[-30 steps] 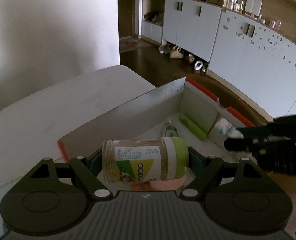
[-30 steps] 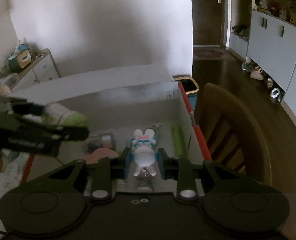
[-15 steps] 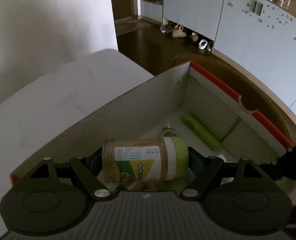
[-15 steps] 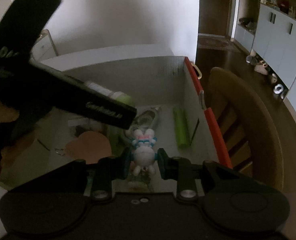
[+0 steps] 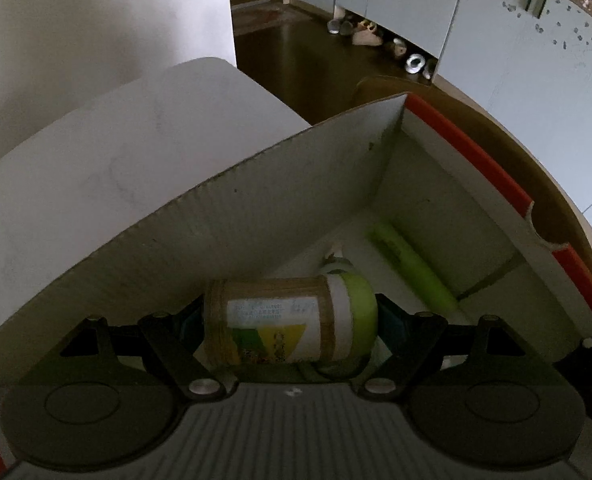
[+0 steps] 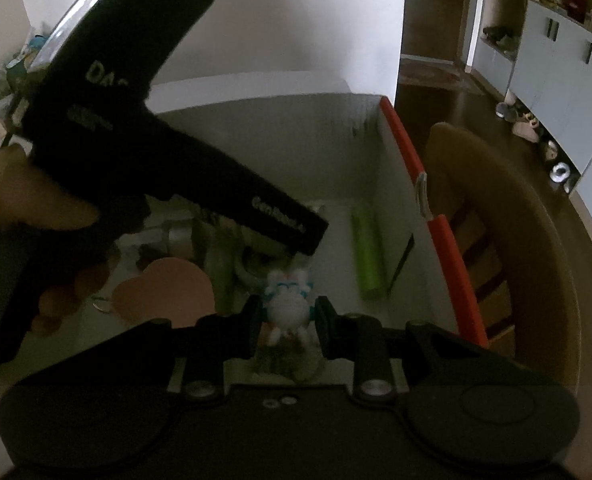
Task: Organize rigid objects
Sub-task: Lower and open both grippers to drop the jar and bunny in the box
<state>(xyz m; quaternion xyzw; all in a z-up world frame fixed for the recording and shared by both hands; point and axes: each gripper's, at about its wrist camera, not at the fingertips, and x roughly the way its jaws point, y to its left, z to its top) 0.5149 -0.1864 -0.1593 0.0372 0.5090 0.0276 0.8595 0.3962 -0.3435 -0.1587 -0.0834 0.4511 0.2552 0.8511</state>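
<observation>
- White table fills the upper left, cardboard box on it.
- Left gripper pinches a green-capped jar at frame centre, over the box.
- Right gripper clamps a small bunny toy, low centre, above the box floor.

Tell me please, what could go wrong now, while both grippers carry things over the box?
1. The left gripper holds the jar by its ends, lying sideways; it might slip out and drop onto the green tube or the bottle below.
2. Both grippers crowd the same box: the left one crosses just ahead of the right gripper, so they could collide.
3. The rabbit figure is small and may twist loose.
</observation>
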